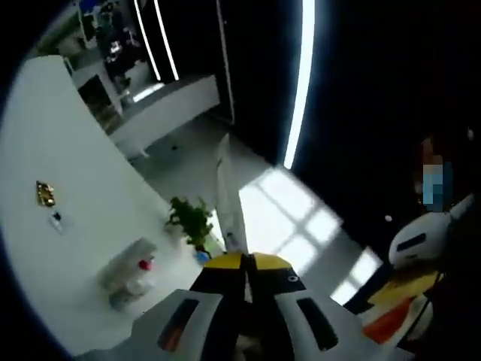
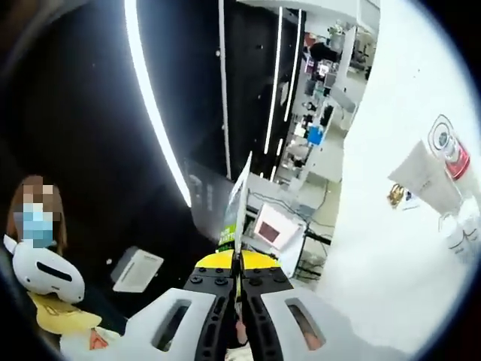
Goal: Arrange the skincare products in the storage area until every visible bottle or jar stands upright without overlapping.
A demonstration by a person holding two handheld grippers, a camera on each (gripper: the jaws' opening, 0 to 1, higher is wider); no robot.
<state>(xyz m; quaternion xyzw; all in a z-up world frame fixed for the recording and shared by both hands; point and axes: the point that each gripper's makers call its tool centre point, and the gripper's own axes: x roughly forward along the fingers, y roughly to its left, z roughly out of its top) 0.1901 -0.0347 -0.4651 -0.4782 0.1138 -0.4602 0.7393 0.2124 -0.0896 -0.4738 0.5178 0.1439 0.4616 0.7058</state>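
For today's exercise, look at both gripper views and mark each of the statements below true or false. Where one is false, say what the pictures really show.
1. The left gripper has its jaws closed together. True.
2. The right gripper grips a jar. False: its jaws meet with no product between them.
3. A small green plant stands on the white table in the left gripper view. True.
4. The white tube in the right gripper view stands on the floor. False: it is on the white surface.
5. A small gold item rests on the white table. True.
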